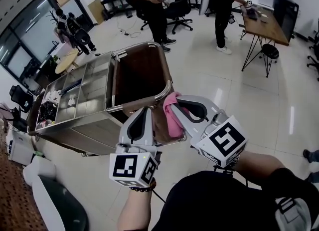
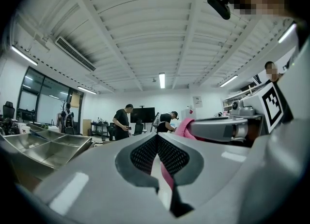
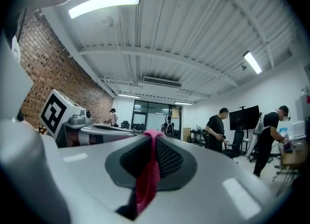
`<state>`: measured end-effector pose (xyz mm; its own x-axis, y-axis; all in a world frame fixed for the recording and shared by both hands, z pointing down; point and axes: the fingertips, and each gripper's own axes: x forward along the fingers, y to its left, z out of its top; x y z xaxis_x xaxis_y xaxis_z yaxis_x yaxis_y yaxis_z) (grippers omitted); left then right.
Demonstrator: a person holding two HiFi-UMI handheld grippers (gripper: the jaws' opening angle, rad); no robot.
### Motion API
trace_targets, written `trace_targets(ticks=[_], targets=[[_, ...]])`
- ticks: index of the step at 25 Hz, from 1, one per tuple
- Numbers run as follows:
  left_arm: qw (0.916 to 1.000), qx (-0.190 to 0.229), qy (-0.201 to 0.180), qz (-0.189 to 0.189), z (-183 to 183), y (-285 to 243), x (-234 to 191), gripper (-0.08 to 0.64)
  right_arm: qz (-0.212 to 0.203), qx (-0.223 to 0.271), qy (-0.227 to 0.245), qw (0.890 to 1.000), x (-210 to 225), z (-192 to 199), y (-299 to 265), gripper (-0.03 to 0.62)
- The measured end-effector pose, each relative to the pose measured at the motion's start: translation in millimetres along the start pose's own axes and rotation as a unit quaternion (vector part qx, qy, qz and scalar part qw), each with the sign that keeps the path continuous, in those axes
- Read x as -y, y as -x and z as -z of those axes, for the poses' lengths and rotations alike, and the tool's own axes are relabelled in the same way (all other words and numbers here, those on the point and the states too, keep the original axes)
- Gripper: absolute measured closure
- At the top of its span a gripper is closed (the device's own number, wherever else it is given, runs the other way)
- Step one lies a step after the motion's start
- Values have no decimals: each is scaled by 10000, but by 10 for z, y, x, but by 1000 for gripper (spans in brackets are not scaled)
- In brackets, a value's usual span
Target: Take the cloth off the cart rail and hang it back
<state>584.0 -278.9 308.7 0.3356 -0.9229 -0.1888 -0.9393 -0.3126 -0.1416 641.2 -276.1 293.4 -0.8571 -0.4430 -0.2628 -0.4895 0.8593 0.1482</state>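
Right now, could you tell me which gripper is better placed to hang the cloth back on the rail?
Right. The right gripper is clamped on the pink cloth, right beside the cart rail; the left gripper shows no clear hold.

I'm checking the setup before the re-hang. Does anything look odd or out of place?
Only the pink cloth: it hangs bunched and crumpled from the shut jaws of the right gripper, beside the cart rail, not draped flat. Nothing looks spilled or damaged.

One cloth, one cart, two hand-held grippers
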Motion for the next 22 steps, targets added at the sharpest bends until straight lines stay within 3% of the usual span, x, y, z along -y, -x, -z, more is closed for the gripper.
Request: trace_targets(ticks=[22], targets=[[9995,-34,38,316,-136,444,-338,557,317,-54,0,9995,-478,-142,-312,580]])
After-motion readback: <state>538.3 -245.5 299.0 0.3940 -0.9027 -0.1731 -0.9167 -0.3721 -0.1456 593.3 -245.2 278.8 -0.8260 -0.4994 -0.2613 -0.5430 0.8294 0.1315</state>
